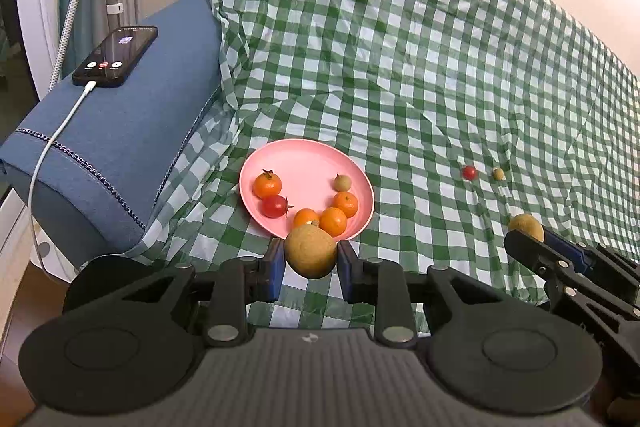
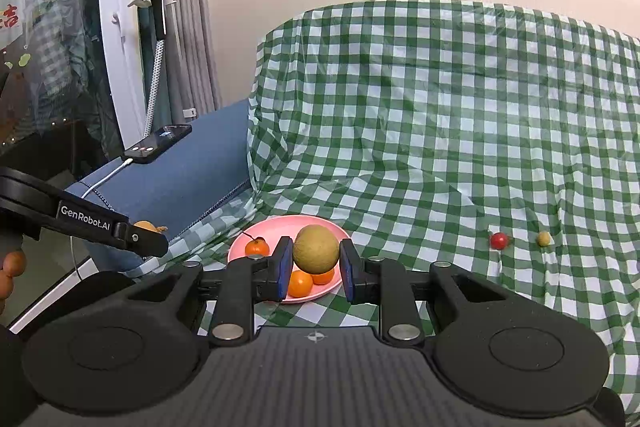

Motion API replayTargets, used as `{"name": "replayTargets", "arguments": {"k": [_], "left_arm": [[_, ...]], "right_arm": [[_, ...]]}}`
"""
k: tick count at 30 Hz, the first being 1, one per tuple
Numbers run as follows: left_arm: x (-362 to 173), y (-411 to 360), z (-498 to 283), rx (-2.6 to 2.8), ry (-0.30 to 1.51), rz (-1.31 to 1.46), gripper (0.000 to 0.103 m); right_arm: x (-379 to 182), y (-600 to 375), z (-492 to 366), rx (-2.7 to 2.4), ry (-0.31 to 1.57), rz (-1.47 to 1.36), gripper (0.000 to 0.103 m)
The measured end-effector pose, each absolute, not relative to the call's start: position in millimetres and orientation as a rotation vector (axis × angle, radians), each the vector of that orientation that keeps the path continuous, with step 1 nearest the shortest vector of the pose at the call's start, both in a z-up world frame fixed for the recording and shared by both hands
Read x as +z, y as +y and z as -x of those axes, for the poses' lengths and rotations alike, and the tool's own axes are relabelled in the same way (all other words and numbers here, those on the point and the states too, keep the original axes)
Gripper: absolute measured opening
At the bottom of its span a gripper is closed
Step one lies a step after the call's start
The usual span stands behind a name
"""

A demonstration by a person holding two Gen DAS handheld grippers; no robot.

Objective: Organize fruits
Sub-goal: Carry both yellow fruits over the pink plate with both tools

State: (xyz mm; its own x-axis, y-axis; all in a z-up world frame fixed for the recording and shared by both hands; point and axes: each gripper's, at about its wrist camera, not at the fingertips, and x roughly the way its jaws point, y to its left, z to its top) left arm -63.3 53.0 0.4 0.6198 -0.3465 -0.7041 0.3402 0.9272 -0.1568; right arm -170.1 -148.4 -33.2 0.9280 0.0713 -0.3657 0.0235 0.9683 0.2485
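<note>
My left gripper point(image 1: 310, 261) is shut on a round tan fruit point(image 1: 310, 247), held just in front of the near rim of the pink plate point(image 1: 304, 163). The plate carries several small oranges point(image 1: 267, 185), a red cherry tomato point(image 1: 274, 206) and a small tan fruit point(image 1: 343, 182). My right gripper point(image 2: 316, 263) is shut on another tan fruit point(image 2: 315, 247), above the plate point(image 2: 276, 227). A red tomato point(image 2: 499, 240) and a small tan fruit point(image 2: 543, 238) lie loose on the checked cloth to the right. In the left wrist view, the right gripper point(image 1: 534, 233) comes in from the right.
The green-and-white checked cloth point(image 1: 400, 47) covers the sofa seat and back. A blue armrest point(image 1: 120, 147) on the left bears a phone point(image 1: 116, 55) on a white charging cable. A person's fingers point(image 2: 12, 267) show at the left edge of the right wrist view.
</note>
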Motion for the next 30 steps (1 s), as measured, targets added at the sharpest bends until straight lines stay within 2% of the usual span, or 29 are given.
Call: {"name": "replayTargets", "arguments": {"k": [14, 30], "left_arm": [[-2.0, 63.8, 55.0, -0.374, 0.825, 0.032, 0.031], [-19.5, 42.5, 1.6, -0.351, 0.889, 0.027, 0.031]], "right_arm": [[-39.2, -148.0, 161.5, 0.029, 0.406, -0.236, 0.026], [-61.7, -152.4, 112.9, 0.056, 0.483, -0.242, 0.026]]}}
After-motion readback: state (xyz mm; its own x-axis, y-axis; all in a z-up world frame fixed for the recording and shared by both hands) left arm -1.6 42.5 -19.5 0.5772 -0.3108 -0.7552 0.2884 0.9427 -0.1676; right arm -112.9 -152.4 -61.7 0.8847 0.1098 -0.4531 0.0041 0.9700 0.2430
